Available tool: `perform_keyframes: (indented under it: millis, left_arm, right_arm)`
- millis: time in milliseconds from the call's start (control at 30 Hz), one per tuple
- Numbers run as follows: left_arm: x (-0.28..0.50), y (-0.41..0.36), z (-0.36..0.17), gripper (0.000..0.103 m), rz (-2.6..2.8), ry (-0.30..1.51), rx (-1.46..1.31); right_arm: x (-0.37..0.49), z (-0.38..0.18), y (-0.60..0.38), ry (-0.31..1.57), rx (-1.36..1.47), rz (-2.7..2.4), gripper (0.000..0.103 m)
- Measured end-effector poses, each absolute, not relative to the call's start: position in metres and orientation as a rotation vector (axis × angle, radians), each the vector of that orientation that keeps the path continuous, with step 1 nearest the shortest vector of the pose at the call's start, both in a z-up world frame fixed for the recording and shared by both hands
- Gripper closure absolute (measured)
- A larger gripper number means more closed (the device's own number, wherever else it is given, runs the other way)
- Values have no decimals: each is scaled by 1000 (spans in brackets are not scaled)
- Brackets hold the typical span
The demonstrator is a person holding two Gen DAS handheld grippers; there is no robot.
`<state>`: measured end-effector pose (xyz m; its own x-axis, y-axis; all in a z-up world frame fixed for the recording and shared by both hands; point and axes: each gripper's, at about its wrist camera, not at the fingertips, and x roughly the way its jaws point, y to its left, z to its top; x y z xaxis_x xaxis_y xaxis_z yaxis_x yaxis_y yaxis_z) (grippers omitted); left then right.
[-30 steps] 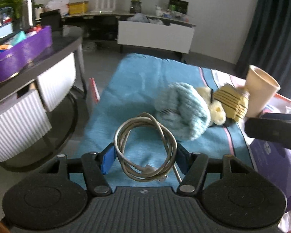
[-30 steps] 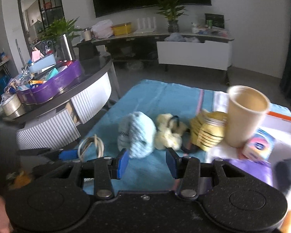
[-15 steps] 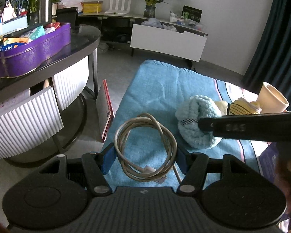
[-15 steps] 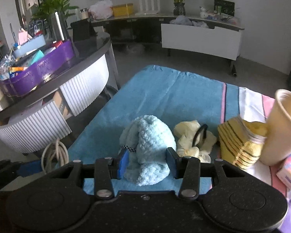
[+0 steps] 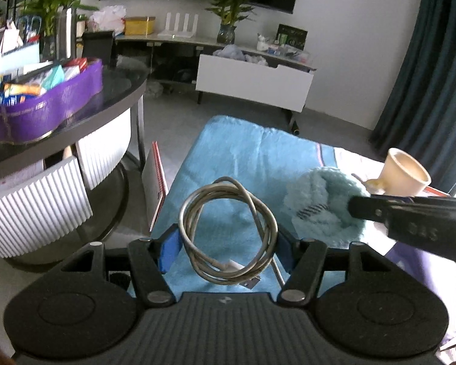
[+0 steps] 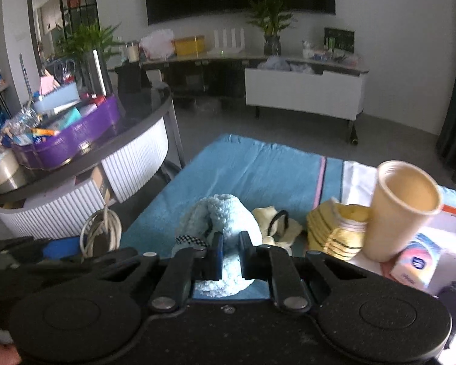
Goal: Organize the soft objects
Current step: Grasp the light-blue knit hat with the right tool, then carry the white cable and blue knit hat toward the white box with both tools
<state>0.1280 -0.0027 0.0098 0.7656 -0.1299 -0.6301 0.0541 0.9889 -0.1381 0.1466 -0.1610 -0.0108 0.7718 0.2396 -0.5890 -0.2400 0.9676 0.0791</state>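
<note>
- Left wrist view: the left gripper [image 5: 225, 251] has its blue-padded fingers [image 5: 168, 251] about half open, one on each side of a coiled grey-white cable [image 5: 228, 231]. The pads touch the coil's sides and hold it over a blue towel [image 5: 243, 152].
- Just right of the cable is a fluffy light-blue knitted sock [image 5: 322, 203]. The right gripper's black finger reaches in from the right and presses into it. Pale embossed characters on that finger are too blurred to read.
- Behind the sock stands a cream paper cup [image 5: 405, 176].
- To the left, a dark round counter [image 5: 112, 112] carries a purple tray [image 5: 51, 106] full of small packets. Their printing is unreadable.
- Right wrist view: the right gripper [image 6: 228, 257] is closing, its fingers [image 6: 217, 255] nearly together and pinching a fold of the light-blue sock [image 6: 225, 216], which rests on the blue towel [image 6: 258, 164].
- Right of the sock lie a pale-yellow soft item with a black loop [image 6: 276, 225], then a yellow striped cloth [image 6: 334, 228] touching the cream cup [image 6: 401, 210].
- A small pink and blue box [image 6: 413, 264] lies at the cup's base. Its blue round logo cannot be made out.
- The cable [image 6: 101, 231] shows at the left.
</note>
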Motion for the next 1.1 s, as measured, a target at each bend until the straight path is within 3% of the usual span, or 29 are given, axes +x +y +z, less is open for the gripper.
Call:
perform_keyframes:
  millis: [1100]
  left_arm:
    - [91, -88, 52, 38, -277, 645, -30]
  right_arm:
    - [31, 38, -282, 460, 99, 81, 90]
